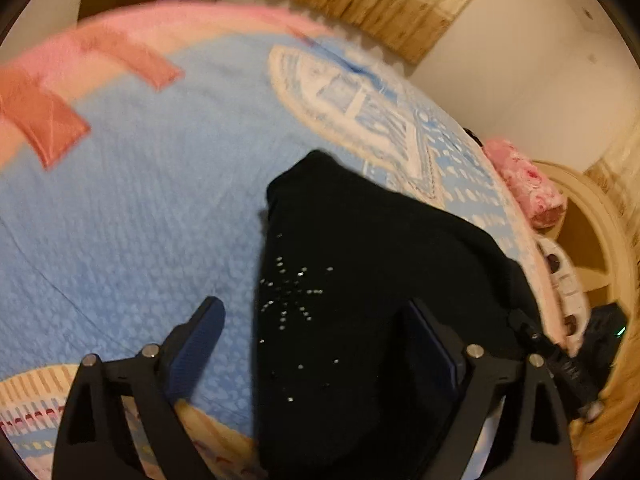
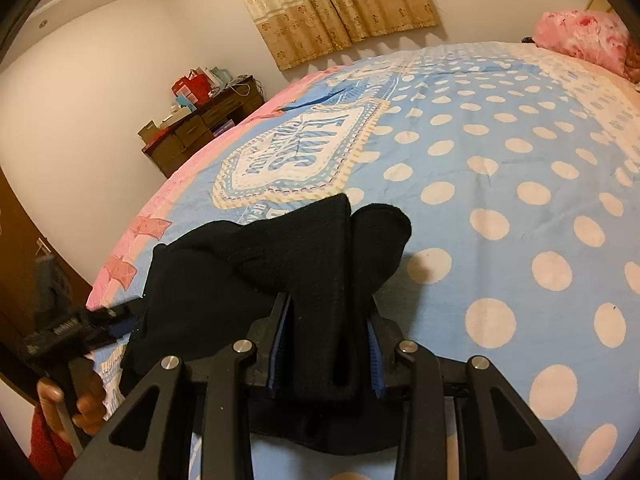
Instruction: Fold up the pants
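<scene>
Black gripper (image 2: 326, 344) frames, blue-padded fingers (image 1: 196, 344), silver screws, red sleeve (image 2: 44, 448)

One pair of pants, two grippers, one bed

One black pants (image 2: 280, 264) at centre; two grippers, right gripper (image 2: 326, 344) at 6 o'clock, left gripper (image 2: 120, 318) at 8; one pink pillow (image 2: 584, 36) at 2; one curtain (image 2: 336, 4) at 12; one dresser (image 2: 200, 128) at 10.

You are looking across a bed under a blue bedspread (image 2: 500, 128) with white polka dots, a lettered emblem (image 2: 298, 152) and a pink border with bows. A pink floral pillow (image 2: 584, 36) lies at its far end. Beige patterned curtains (image 2: 336, 4) hang on the white wall. In the corner, a dark wooden dresser (image 2: 200, 132) carries bags and boxes.
</scene>
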{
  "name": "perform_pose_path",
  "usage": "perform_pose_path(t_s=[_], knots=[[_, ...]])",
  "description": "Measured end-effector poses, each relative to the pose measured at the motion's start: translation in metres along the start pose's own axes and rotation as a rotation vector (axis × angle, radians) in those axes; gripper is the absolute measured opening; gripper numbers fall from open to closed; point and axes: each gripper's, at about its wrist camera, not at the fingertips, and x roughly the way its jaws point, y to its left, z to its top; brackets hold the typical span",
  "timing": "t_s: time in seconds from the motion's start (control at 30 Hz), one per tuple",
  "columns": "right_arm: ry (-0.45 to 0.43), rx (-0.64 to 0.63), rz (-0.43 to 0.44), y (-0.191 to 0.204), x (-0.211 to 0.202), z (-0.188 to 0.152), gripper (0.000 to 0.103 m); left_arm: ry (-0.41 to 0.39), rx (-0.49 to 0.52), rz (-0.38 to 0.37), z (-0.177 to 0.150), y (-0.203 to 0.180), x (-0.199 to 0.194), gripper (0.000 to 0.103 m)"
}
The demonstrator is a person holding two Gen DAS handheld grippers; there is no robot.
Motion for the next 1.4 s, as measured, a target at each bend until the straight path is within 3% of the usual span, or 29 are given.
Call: perform_pose_path(t_s=[0.07, 0.13, 0.2, 0.33, 0.43, 0.57, 0.77, 0.93, 1.03, 1.1, 1.17, 1.23, 1.3, 1.33, 1.4], knots=[[0.001, 0.013, 0.002, -0.003, 0.002, -0.002, 0.035, 0.01, 0.094, 0.05, -0.006, -0.018, 0.006, 0.081], [0.002, 0.025, 0.002, -0.005, 0.003, -0.003, 0.035, 0.009, 0.137, 0.069, -0.01, -0.029, 0.009, 0.059], [0.003, 0.04, 0.004, -0.007, 0.005, -0.004, 0.035, 0.027, 0.121, 0.024, -0.007, -0.031, 0.01, 0.043], [0.002, 0.029, -0.016, 0.0, 0.003, -0.002, 0.035, 0.032, 0.084, 0.015, -0.001, -0.025, 0.004, 0.027], [-0.018, 0.008, -0.011, 0.011, -0.006, 0.006, 0.035, 0.002, 0.109, 0.029, 0.005, -0.03, -0.007, 0.025], [-0.066, -0.054, 0.031, 0.04, -0.021, 0.03, 0.032, -0.045, 0.085, 0.022, 0.024, -0.026, -0.024, 0.024], [-0.115, -0.158, 0.109, 0.094, -0.013, 0.076, 0.028, -0.195, 0.089, 0.128, 0.062, -0.013, -0.059, 0.024], [-0.103, -0.18, 0.125, 0.113, 0.032, 0.099, 0.026, -0.25, 0.087, 0.236, 0.09, 0.008, -0.063, 0.024], [-0.089, -0.147, 0.126, 0.105, 0.075, 0.1, 0.026, -0.26, 0.102, 0.351, 0.1, 0.02, -0.039, 0.025], [-0.058, -0.115, 0.116, 0.096, 0.105, 0.094, 0.026, -0.214, 0.102, 0.418, 0.102, 0.029, -0.014, 0.033], [-0.006, -0.105, 0.057, 0.089, 0.135, 0.081, 0.028, -0.153, 0.105, 0.502, 0.096, 0.04, 0.017, 0.035], [0.033, -0.072, 0.029, 0.079, 0.154, 0.072, 0.043, -0.13, 0.115, 0.556, 0.091, 0.049, 0.032, 0.054], [0.027, 0.019, 0.058, 0.063, 0.151, 0.077, 0.067, -0.182, 0.12, 0.582, 0.086, 0.053, 0.029, 0.069], [0.018, 0.052, 0.06, 0.056, 0.149, 0.079, 0.068, -0.186, 0.12, 0.597, 0.088, 0.053, 0.028, 0.078], [0.026, 0.093, 0.061, 0.044, 0.147, 0.08, 0.068, -0.173, 0.116, 0.622, 0.092, 0.058, 0.027, 0.084]])
